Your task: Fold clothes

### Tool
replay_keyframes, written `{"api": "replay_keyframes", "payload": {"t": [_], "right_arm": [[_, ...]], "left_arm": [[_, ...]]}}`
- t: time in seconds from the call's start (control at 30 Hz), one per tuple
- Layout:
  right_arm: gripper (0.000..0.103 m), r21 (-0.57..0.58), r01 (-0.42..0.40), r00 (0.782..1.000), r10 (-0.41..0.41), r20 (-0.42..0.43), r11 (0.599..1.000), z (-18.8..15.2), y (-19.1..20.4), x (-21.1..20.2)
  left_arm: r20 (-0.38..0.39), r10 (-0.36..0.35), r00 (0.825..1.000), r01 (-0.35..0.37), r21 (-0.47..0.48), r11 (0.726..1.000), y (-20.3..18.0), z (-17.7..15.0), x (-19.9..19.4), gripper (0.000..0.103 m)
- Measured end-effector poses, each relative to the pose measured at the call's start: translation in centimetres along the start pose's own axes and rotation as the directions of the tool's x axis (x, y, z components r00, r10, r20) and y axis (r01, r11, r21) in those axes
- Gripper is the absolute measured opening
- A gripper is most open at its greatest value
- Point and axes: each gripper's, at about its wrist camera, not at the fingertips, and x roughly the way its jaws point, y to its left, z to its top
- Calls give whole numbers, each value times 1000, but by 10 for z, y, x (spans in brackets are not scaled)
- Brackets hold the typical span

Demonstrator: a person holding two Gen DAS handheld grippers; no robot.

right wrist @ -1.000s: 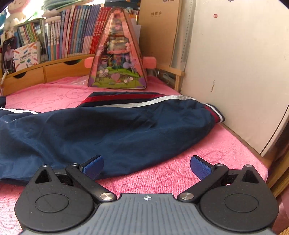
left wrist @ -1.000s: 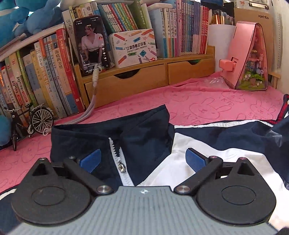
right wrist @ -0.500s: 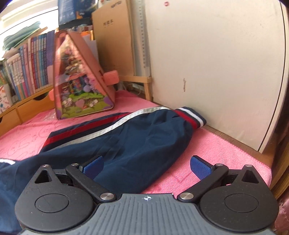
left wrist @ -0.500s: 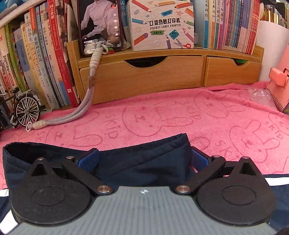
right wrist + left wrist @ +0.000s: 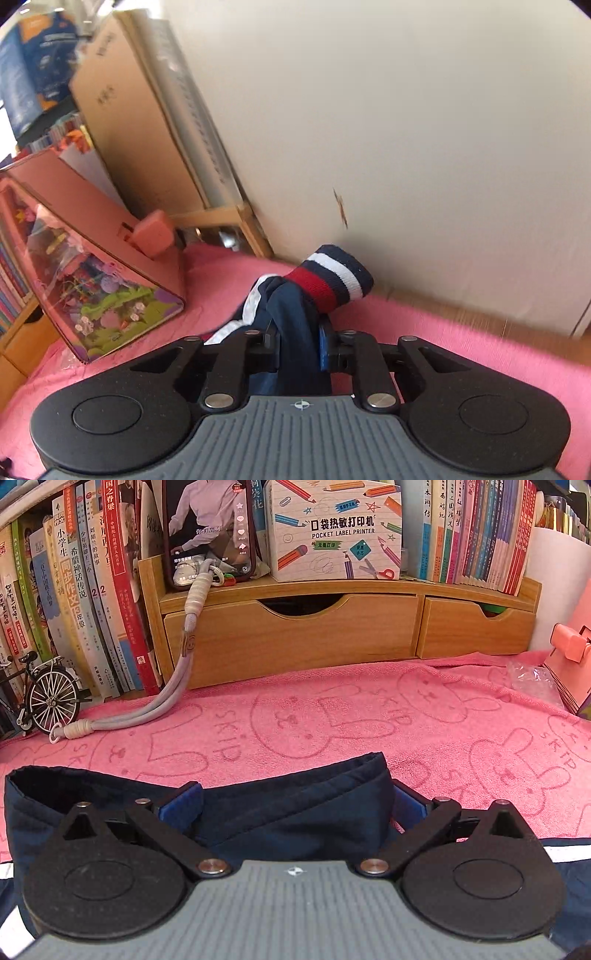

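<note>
A pink towel (image 5: 332, 716) stamped with rabbits and the word "SKIP" covers the table, and a navy track jacket (image 5: 295, 812) lies across its near edge. Behind it a wooden drawer shelf (image 5: 295, 635) carries a row of Chinese-titled books (image 5: 480, 535), a box (image 5: 334, 531) printed "POCKET LABEL PRINTER", and a phone (image 5: 208, 531) playing a video, its grey lanyard (image 5: 147, 709) trailing down to the towel beside a miniature bicycle (image 5: 44, 698). The left gripper (image 5: 295, 805) has its jaws spread wide around the jacket's collar, the blue pads at either side of the folded fabric without clearly pressing it. In the right wrist view, the right gripper (image 5: 295, 343) has just closed its jaws, now pinching the jacket's sleeve (image 5: 295, 314) below the red, white and navy striped cuff (image 5: 332, 280), near a pale wall panel (image 5: 406, 129). A pink triangular diorama house (image 5: 92, 277) stands to the left.
</note>
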Motion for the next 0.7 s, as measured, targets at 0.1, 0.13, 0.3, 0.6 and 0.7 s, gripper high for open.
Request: {"api": "replay_keyframes", "payload": {"t": [0.1,0.13,0.3,0.6,0.7], "right_arm": [[21,-245,154,975,-108,192,957,-3,11,-29],[29,-314,199,969,-140,202,928,-8,13,-29],[87,-598,351,936,-296,193,721,-42,28,-32],[103,-453,-242,968,245,-53,858,-33,65,-111],[103,-372,-516,855,489,-173,771,-37,113,-117]], "left_arm": [[0,-1,1000,1,-1,1000,0,0,1,103],[1,-1,1000,1,-1,1000,0,0,1,103],[19,-9,1000,8,55,998,0,1,-8,101],[200,-103,974,54,236,970,56,-38,-129,103],[220,-39,975,-23,272,962,96,-56,-150,103]]}}
